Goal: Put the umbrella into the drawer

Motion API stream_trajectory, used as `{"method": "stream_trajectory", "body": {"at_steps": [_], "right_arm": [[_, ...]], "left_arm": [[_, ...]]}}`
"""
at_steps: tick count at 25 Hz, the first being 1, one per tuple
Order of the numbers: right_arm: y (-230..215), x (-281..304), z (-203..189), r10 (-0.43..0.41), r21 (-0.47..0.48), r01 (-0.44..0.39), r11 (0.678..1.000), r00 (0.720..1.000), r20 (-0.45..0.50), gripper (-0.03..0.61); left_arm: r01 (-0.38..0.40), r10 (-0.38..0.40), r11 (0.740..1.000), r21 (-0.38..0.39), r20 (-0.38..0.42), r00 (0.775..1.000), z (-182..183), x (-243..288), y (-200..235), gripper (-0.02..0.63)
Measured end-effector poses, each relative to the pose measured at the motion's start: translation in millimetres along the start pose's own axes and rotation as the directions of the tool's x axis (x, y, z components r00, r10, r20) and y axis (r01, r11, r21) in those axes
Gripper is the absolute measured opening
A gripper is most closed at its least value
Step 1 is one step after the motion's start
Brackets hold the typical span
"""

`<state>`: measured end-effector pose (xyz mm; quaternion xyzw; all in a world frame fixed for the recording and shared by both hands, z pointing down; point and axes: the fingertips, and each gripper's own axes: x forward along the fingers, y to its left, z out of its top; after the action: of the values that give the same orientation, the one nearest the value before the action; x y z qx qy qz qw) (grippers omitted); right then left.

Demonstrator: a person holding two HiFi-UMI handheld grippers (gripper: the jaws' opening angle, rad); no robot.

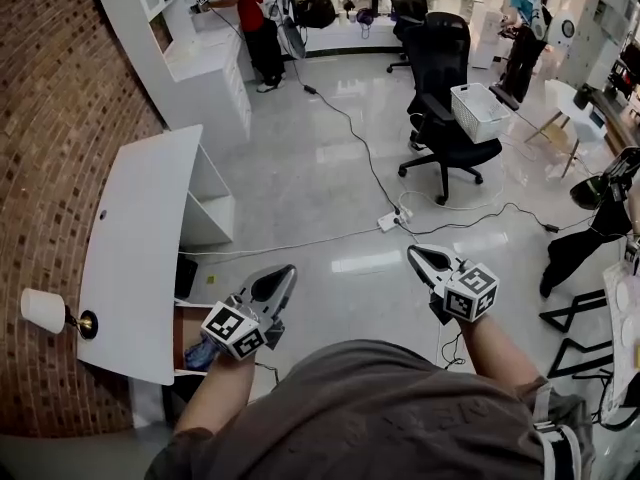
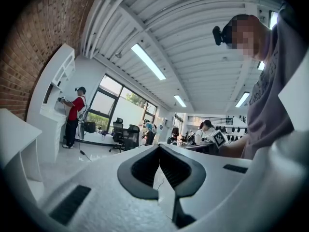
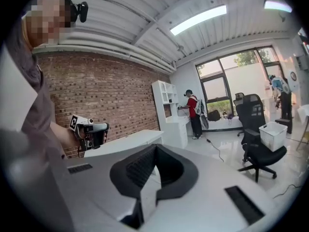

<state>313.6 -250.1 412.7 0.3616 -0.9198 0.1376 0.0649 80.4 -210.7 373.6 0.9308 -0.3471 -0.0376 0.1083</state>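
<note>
The umbrella is not in sight from where I stand, and neither gripper carries it. The left gripper [image 1: 287, 271] has its jaws pressed together on nothing, and the right gripper [image 1: 414, 253] is closed and empty too. The person holds both out in front, well apart. To their left a white desk [image 1: 130, 258] stands against the brick wall [image 1: 50, 118], with an open shelf compartment [image 1: 205, 203] at its side. I cannot make out a drawer. Farther off, a white basket [image 1: 478, 111] sits on a black office chair [image 1: 445, 43]; I cannot tell what it holds.
</note>
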Motion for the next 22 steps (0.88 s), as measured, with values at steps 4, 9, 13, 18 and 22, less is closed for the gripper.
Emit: {"method": "stream_trajectory", "body": {"at_steps": [4, 9, 13, 18, 22], "right_arm": [[3, 6, 2, 0.016, 0.0, -0.016, 1.0, 1.0, 0.004, -0.008], [3, 11, 4, 0.024, -0.007, -0.024, 1.0, 1.0, 0.003, -0.008], [5, 15, 2, 0.032, -0.014, -0.032, 0.999, 0.999, -0.004, -0.008], [6, 20, 3, 0.036, -0.016, -0.036, 0.999, 0.999, -0.01, -0.008], [7, 22, 3, 0.038, -0.029, -0.038, 0.999, 0.999, -0.008, -0.009]], "left_arm": [[-0.007, 0.007, 1.0, -0.006, 0.007, 1.0, -2, -5, 1, -0.003], [-0.019, 0.019, 1.0, -0.006, 0.013, 1.0, 0, -9, 0, -0.003], [-0.031, 0.031, 1.0, -0.007, 0.017, 0.999, 0, -12, 3, -0.003], [-0.037, 0.037, 0.999, -0.006, 0.018, 0.999, -1, -16, 5, -0.002], [-0.042, 0.042, 0.999, -0.012, 0.022, 0.999, 1, -17, 5, -0.002]]}}
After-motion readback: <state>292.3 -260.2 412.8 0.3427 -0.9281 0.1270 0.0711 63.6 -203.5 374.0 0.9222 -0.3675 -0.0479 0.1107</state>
